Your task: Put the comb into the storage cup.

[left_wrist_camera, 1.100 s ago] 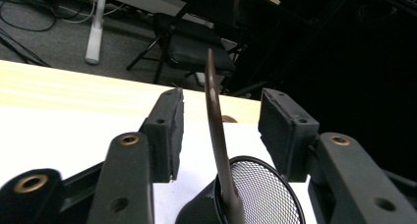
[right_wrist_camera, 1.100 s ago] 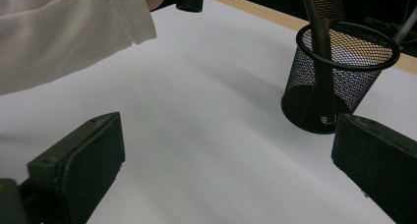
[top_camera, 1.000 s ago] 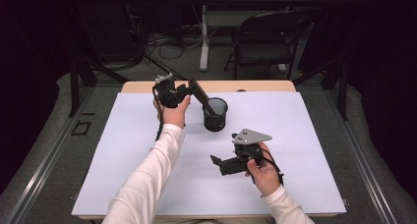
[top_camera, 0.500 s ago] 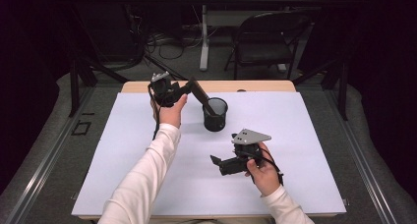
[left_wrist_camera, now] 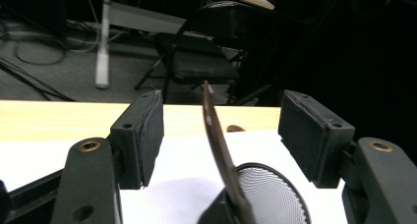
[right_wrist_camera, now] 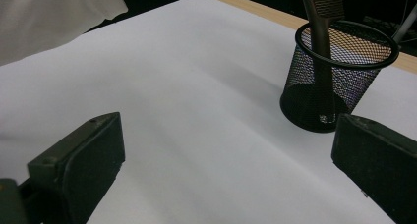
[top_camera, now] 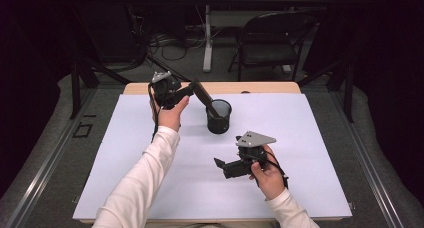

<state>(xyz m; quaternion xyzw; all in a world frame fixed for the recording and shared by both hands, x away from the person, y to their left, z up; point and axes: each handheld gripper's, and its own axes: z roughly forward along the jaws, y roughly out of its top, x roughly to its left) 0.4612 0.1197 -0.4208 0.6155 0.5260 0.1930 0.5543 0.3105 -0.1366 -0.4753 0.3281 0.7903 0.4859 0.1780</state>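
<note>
A black mesh cup [top_camera: 219, 117] stands on the white sheet, and a dark brown comb [top_camera: 202, 93] leans out of it toward the upper left. My left gripper [top_camera: 192, 88] is at the comb's upper end. In the left gripper view the comb [left_wrist_camera: 216, 140] rises between the pads [left_wrist_camera: 147, 135] with a gap on each side. These jaws have just been opening and the left gripper [left_wrist_camera: 223, 130] is open. My right gripper [top_camera: 222, 167] hovers low over the sheet near the cup, open with nothing in it. In the right gripper view the cup [right_wrist_camera: 339, 81] and comb [right_wrist_camera: 322, 17] stand ahead of the right gripper [right_wrist_camera: 226, 155].
The white sheet [top_camera: 125, 153] covers most of the wooden table [top_camera: 260, 88], whose far edge shows behind the cup. A folding chair [top_camera: 270, 43] and cables stand on the floor beyond. A person's white sleeve [top_camera: 145, 178] crosses the left half of the sheet.
The left jaws have spread apart around the comb's top and the left hand has drawn slightly back to the left. The comb stays leaning in the cup. The right hand has not moved.
</note>
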